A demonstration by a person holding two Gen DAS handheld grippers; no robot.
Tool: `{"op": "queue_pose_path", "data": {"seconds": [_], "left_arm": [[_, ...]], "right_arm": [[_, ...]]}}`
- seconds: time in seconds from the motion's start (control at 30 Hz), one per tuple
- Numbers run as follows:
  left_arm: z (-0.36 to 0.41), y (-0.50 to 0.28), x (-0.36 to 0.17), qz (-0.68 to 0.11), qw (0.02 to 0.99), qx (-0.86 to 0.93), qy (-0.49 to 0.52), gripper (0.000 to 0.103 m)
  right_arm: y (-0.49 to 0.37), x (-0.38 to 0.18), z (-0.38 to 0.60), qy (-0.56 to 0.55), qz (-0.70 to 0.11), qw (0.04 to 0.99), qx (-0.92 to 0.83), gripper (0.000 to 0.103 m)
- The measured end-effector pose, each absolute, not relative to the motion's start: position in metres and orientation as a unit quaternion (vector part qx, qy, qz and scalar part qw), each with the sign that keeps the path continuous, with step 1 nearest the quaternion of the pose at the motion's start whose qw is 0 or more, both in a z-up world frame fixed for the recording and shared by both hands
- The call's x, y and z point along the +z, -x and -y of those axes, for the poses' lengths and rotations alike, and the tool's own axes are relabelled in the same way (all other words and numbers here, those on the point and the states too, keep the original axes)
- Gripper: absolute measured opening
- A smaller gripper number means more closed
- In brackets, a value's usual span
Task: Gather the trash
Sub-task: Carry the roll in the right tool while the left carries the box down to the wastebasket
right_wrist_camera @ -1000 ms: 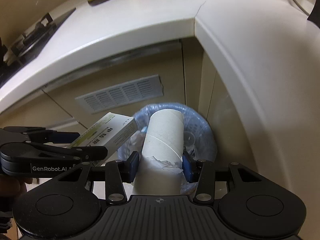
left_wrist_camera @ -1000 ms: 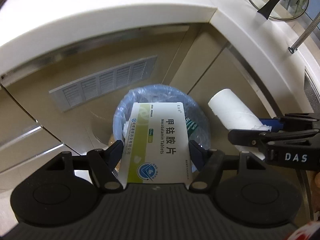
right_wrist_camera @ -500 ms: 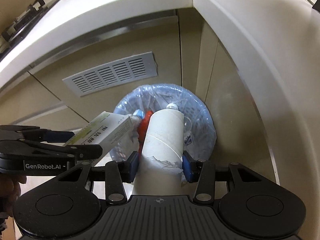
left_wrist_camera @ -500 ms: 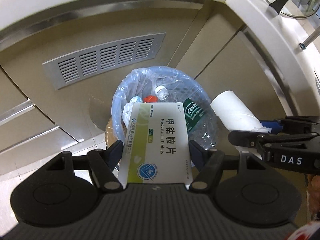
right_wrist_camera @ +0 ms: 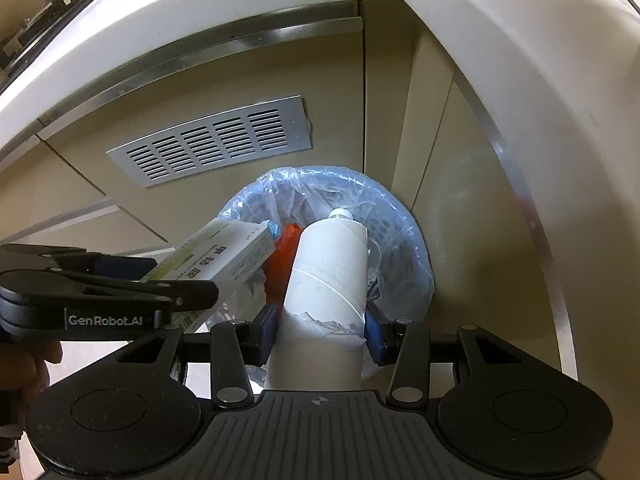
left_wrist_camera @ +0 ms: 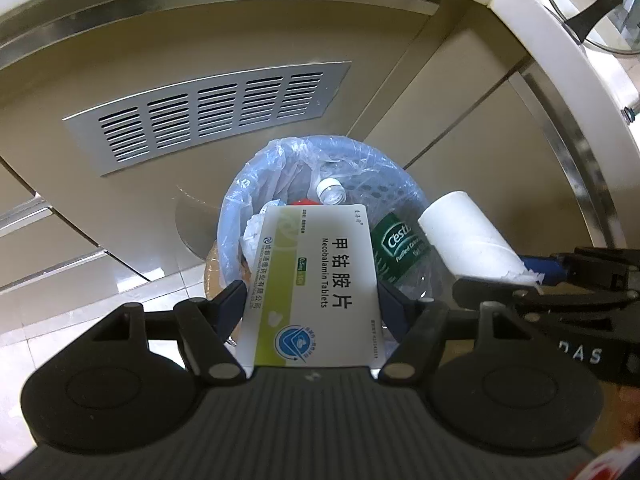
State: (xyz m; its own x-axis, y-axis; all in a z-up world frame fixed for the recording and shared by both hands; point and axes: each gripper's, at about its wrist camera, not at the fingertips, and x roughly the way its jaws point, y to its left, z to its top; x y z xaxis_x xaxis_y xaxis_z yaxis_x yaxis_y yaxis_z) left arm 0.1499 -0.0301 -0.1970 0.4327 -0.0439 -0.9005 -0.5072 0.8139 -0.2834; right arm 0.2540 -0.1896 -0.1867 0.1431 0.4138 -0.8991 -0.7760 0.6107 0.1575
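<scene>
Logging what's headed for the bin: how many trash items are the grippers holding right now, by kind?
Medicine box: 1, in the left gripper
Cardboard tube: 1, in the right gripper
Total: 2, both above the bagged trash bin

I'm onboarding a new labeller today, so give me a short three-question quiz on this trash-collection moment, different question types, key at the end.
1. True or false: the left gripper is shut on the tablet box.
2. What does the right gripper hold? A) a green-labelled bottle B) a white cardboard tube C) a glass lid
3. Fill in: both items are poised above a bin lined with a ____ plastic bag.

Key: 1 true; 2 B; 3 blue
</scene>
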Motion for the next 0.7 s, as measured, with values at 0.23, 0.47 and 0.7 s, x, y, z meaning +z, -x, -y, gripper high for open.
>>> {"op": "queue_pose_path", "data": {"seconds": [0.23,0.47,0.7], "left_arm": [[0.027,-0.154,-0.211,-0.505,0.792,0.146,0.311,0.068],[0.029,-0.159,-0.225,-0.508,0.787,0.144,0.319,0.068],[0.027,-0.169,-0.244,-0.508,0.783,0.138,0.332,0.068]], "right_arm": [[-0.254,-0.19,0.187,0.185,-0.509,0.737,0.404,0.045],[-0.262,-0.195,0.185,0.191,-0.509,0.737,0.401,0.045],[-0.263,-0.199,0.179,0.209,-0.498,0.74,0.402,0.045]]}}
